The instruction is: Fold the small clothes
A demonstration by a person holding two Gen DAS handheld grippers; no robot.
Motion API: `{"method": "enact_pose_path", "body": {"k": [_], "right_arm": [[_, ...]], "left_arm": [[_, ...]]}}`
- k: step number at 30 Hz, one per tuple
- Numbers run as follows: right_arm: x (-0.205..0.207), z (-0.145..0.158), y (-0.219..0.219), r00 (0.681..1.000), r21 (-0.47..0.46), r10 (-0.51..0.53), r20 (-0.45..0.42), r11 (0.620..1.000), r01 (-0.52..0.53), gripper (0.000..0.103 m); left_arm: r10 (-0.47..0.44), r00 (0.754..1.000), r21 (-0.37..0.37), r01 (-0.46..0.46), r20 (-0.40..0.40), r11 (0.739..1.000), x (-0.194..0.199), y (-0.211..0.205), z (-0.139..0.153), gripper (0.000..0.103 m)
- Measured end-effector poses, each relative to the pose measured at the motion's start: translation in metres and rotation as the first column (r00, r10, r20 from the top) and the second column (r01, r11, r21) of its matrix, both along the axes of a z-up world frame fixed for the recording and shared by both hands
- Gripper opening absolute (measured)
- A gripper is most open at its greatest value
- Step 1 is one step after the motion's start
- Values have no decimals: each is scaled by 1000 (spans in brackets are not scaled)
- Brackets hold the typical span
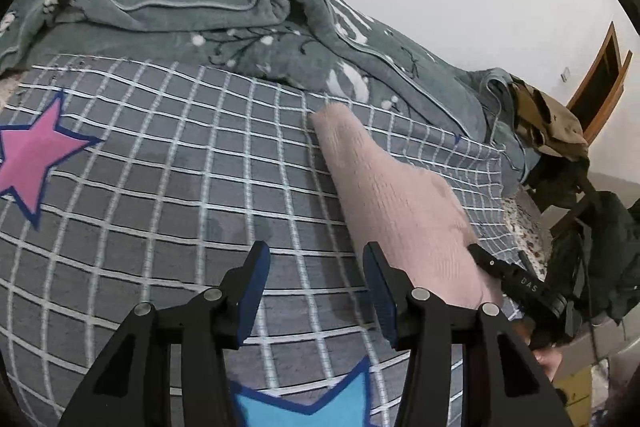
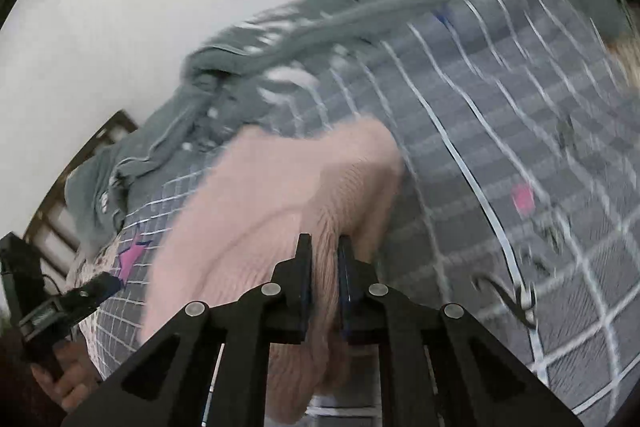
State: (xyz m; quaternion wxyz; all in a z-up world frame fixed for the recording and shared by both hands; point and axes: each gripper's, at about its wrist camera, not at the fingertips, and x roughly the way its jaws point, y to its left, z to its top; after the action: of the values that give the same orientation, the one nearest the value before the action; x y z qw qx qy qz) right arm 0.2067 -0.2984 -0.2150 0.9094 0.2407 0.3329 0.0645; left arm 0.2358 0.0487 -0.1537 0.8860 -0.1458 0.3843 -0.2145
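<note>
A pink knit garment [image 1: 384, 183] lies stretched out on the grey checked bedsheet [image 1: 168, 163], right of centre in the left wrist view. My left gripper [image 1: 316, 259] is open and empty, hovering just left of the garment's near end. My right gripper [image 2: 325, 247] is shut on a bunched fold of the pink garment [image 2: 260, 199] and lifts it off the sheet [image 2: 520, 155]; that view is motion-blurred. The right gripper [image 1: 478, 251] also shows in the left wrist view at the garment's right edge, and the left gripper [image 2: 106, 283] shows at the lower left of the right wrist view.
A rumpled grey-green blanket [image 1: 248, 23] lies along the far side of the bed against a white wall. A pink star [image 1: 32, 155] and a blue star [image 1: 296, 407] mark the sheet. A chair piled with dark clothes [image 1: 568, 163] stands at the bed's right end.
</note>
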Motion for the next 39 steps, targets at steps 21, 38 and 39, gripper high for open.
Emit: {"method": "enact_pose_path", "body": {"k": [21, 38, 39], "right_arm": [[31, -22, 5, 996, 0, 32, -81, 999, -32, 63], [50, -24, 6, 984, 133, 131, -121, 984, -115, 46], [50, -23, 6, 984, 136, 133, -118, 984, -116, 44]], "left_arm": [[-127, 984, -82, 117, -126, 990, 79, -70, -35, 57], [-75, 981, -185, 41, -180, 982, 97, -71, -49, 37], [-71, 983, -184, 39, -169, 982, 95, -71, -46, 36]]}}
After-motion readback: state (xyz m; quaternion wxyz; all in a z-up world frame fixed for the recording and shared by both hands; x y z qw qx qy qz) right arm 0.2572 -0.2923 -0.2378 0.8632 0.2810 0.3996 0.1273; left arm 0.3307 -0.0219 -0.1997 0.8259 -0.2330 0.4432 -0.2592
